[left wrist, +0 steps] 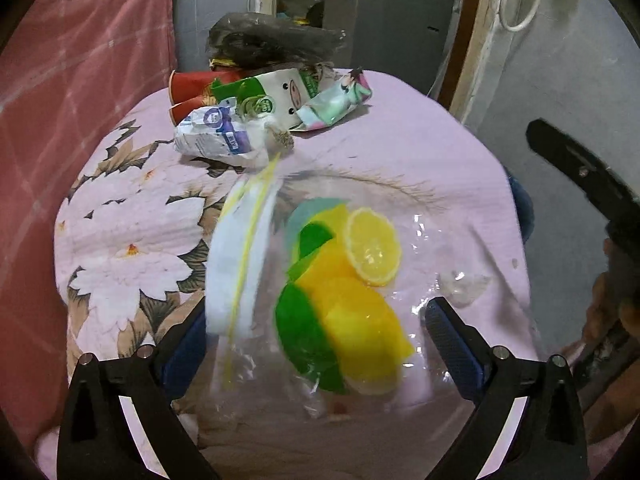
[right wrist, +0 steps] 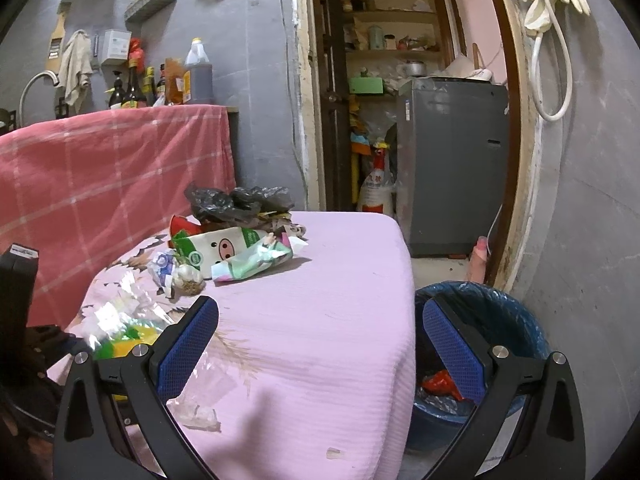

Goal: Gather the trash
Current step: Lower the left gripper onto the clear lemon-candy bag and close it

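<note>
Both hand-held grippers are spread: the left hand-held gripper [left wrist: 320, 344] straddles a clear lemon-print bag [left wrist: 340, 292] on the desk [left wrist: 420, 152] to pinch it, while the right hand-held gripper [right wrist: 320, 344] hangs empty beside the blue bin [right wrist: 516, 320], likely its destination.

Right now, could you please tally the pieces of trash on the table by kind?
Clear lemon-print zip bag: 1
Red paper cups: 2
Printed snack wrappers: 3
Black plastic bag: 1
Small clear plastic scrap: 1
Total: 8
</note>
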`<state>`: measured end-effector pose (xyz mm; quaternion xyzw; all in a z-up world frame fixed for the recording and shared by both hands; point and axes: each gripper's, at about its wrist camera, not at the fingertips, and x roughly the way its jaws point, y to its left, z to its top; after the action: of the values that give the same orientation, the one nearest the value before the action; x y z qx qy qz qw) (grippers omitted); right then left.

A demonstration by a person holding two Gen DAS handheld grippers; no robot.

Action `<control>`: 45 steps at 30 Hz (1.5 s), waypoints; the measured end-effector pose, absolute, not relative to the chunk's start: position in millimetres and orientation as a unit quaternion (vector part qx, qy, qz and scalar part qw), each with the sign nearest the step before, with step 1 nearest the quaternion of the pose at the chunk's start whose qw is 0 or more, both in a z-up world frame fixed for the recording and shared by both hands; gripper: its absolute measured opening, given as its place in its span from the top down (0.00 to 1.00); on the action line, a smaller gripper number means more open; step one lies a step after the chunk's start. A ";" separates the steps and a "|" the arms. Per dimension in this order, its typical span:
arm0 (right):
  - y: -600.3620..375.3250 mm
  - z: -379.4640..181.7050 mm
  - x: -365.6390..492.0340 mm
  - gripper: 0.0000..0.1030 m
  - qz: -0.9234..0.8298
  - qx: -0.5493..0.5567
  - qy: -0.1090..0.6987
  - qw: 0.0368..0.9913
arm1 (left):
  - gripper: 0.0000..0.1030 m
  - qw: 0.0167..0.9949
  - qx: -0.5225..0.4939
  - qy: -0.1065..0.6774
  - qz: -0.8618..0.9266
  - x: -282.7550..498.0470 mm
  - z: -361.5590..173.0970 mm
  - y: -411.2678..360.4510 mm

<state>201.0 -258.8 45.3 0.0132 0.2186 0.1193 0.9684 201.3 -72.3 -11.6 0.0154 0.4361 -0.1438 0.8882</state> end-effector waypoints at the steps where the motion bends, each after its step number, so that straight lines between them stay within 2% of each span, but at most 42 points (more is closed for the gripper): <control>1: -259.7 45.1 201.1 0.00 0.119 0.014 0.219 0.968 | 0.03 0.889 0.001 0.433 -0.152 199.6 -10.8 -68.6; 4: -261.5 43.2 201.2 0.00 0.118 0.013 0.222 0.968 | 0.03 0.888 -0.017 0.428 -0.171 196.1 -9.6 -65.5; 9: -263.0 40.7 201.9 0.00 0.118 0.013 0.228 0.966 | 0.04 0.889 0.010 0.431 -0.155 198.5 -10.1 -75.8; 11: -263.3 40.3 201.3 0.00 0.118 0.013 0.229 0.966 | 0.10 0.891 0.012 0.429 -0.149 199.4 -9.4 -77.6; 13: -263.4 40.2 201.4 0.00 0.117 0.013 0.228 0.966 | 0.23 0.895 0.026 0.425 -0.136 199.0 -9.5 -80.0; 19: -264.2 39.7 201.1 0.00 0.117 0.015 0.229 0.966 | 0.43 0.901 0.041 0.411 -0.135 196.8 -10.3 -85.8; 26: -263.8 39.6 200.2 0.00 0.120 0.019 0.231 0.965 | 0.55 0.904 0.068 0.397 -0.143 190.5 -11.4 -93.4; 33: -261.2 38.4 199.7 0.00 0.123 0.021 0.235 0.964 | 0.87 0.913 0.088 0.378 -0.123 186.1 -12.0 -96.8; 39: -255.5 35.6 202.2 0.00 0.127 0.016 0.241 0.962 | 0.95 0.914 0.105 0.368 -0.133 182.8 -12.4 -101.6; 45: -254.3 37.3 221.3 0.00 0.135 0.028 0.251 0.958 | 0.97 0.918 0.059 0.369 -0.133 187.8 -6.4 -84.0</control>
<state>221.3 -254.3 37.3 0.0281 0.2507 0.1347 0.9582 187.8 -84.0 -6.4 0.0588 0.3695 -0.1329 0.9178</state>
